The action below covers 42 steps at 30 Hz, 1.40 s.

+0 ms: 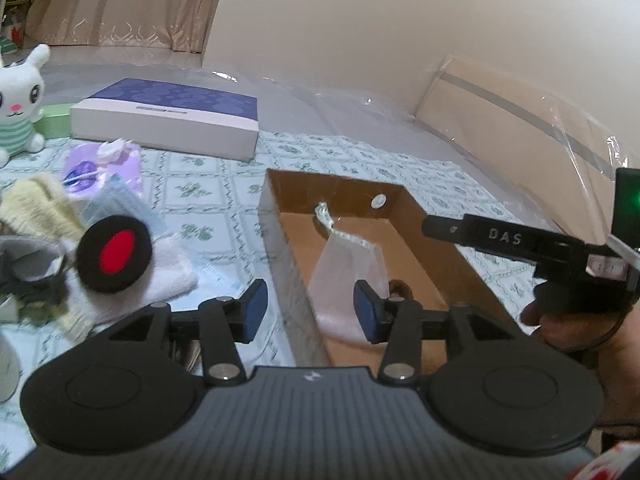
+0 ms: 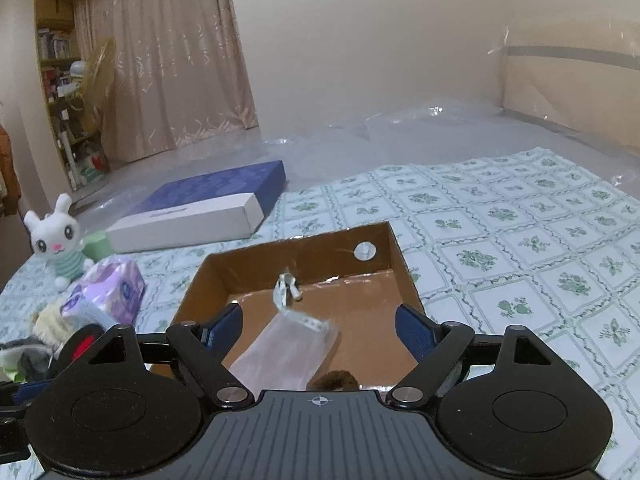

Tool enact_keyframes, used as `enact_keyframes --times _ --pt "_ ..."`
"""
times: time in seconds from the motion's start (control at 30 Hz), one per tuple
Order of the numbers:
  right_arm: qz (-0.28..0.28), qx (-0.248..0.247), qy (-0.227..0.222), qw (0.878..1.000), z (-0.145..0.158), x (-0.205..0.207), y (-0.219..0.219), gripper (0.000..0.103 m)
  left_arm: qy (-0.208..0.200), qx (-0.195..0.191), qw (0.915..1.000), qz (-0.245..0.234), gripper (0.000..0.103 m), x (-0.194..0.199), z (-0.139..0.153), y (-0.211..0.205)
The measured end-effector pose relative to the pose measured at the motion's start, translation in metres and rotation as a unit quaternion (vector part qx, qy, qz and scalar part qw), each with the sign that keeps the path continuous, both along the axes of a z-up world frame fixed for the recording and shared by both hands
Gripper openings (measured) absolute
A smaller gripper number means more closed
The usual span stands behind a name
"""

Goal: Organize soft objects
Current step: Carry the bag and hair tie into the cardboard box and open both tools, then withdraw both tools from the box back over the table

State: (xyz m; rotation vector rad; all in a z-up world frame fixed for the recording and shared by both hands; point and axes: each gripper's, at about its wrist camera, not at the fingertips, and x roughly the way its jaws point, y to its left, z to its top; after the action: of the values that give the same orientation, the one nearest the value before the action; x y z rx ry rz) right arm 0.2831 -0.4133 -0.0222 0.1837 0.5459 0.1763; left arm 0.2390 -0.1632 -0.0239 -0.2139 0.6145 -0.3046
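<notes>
Lying on the left is a pile of soft things (image 1: 60, 248): cloths, a tissue pack (image 2: 106, 294) and a bunny (image 2: 60, 242). They look light and squashy, so pinch a thick fold. The left gripper (image 1: 312, 310) is half open and holds nothing. In the box (image 2: 394, 256) lies a thin bag (image 2: 284, 350), light and slippery. The right gripper (image 2: 320, 330) is wide and empty.

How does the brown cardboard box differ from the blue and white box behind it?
The brown cardboard box is open-topped, with a clear pouch lying inside; the blue and white box is closed by a patterned lid. The brown one is plain cardboard with a round hole in its far wall; the blue one is flatter, with white sides. Both rest on the green-patterned sheet.
</notes>
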Motion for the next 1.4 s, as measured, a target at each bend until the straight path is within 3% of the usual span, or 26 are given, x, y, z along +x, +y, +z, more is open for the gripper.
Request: enact_keyframes --times 0.37,0.73,0.97,1.4 --pt "-0.01 0.037 0.006 0.999 0.012 -0.104 0.031 0.083 0.008 0.043 0.9987 0.026 0.047 -0.074 -0.004 0.042" --pt "0.014 0.016 -0.003 1.0 0.02 -0.202 0.092 0.083 0.002 0.065 0.9962 0.057 0.052 -0.15 0.011 0.107" --pt "0.042 0.003 0.004 0.999 0.021 -0.234 0.125 0.083 -0.004 0.081 0.9939 0.074 0.064 -0.189 0.023 0.141" --pt "0.076 -0.031 -0.004 0.997 0.023 -0.256 0.159 0.083 -0.013 0.083 0.9908 0.106 0.068 -0.219 0.028 0.176"
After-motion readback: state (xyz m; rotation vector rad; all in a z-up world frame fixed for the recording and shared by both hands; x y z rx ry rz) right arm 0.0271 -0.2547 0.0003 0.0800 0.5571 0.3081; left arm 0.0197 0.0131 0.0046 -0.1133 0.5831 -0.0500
